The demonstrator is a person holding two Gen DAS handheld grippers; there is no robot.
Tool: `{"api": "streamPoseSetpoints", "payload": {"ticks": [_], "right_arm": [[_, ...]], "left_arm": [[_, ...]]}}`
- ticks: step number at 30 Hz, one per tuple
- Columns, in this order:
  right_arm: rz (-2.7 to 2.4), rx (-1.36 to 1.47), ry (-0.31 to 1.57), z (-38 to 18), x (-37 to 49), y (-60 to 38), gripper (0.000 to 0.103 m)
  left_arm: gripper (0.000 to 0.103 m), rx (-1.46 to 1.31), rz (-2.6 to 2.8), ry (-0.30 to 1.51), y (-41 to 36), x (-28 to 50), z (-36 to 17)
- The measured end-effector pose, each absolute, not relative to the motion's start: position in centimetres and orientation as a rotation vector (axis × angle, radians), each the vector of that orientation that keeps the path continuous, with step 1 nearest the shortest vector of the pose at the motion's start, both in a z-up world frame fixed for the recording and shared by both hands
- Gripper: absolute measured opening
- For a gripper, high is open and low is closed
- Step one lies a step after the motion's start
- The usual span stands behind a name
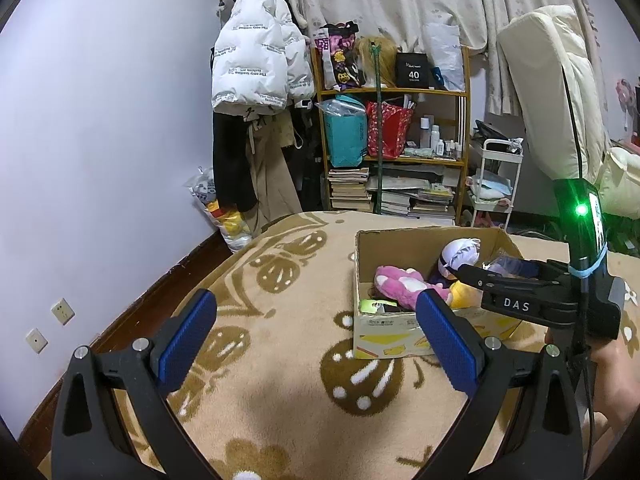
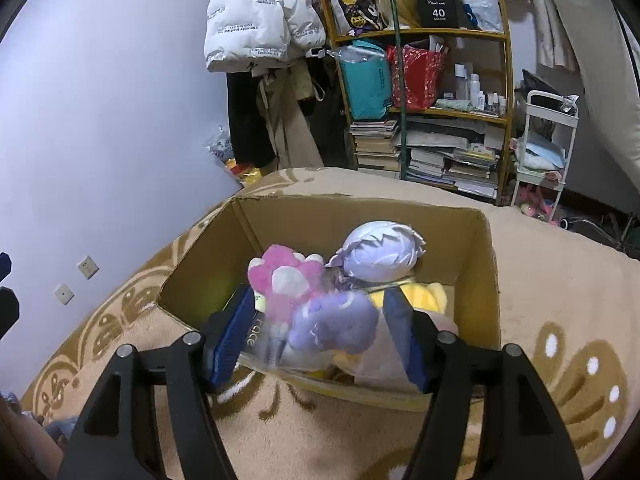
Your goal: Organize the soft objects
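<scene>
Right wrist view puts my right gripper (image 2: 320, 336) over the near edge of the cardboard box (image 2: 490, 280), jaws spread wide. A purple plush in a clear bag (image 2: 336, 326) lies between the pads; whether they touch it I cannot tell. A pink plush (image 2: 280, 276), a pale-haired doll head (image 2: 380, 254) and a yellow plush (image 2: 424, 296) sit in the box. My left gripper (image 1: 316, 340) hangs wide and empty above the patterned blanket (image 1: 280, 360), left of the box.
</scene>
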State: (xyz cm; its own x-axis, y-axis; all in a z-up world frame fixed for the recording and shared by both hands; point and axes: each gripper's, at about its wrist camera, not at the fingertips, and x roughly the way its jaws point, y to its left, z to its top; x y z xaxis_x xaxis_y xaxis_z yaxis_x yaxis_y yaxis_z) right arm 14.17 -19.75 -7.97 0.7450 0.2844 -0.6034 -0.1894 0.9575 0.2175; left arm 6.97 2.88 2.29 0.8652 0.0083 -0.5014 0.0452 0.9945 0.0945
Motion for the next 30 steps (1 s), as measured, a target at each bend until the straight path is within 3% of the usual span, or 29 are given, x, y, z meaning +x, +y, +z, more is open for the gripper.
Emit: {"api": "streamPoseSetpoints", "payload": {"ticks": [2, 5, 30], "right_arm": [[0.262, 0.164, 0.661, -7.7, 13.9, -20.1, 0.093], [0.261, 0.174, 0.633, -7.1, 13.0, -20.5, 0.103], [0.183, 0.128, 0.419, -0.2, 1.9, -24.6, 0.103]], "left_arm": [[0.099, 0.101, -0.022, 0.526, 2.9, 6.9, 2.3], [0.099, 0.098, -0.027, 0.528, 3.0, 6.9, 2.2], [0.099, 0.115, -0.027, 0.454, 2.4, 4.0, 3.3]]}}
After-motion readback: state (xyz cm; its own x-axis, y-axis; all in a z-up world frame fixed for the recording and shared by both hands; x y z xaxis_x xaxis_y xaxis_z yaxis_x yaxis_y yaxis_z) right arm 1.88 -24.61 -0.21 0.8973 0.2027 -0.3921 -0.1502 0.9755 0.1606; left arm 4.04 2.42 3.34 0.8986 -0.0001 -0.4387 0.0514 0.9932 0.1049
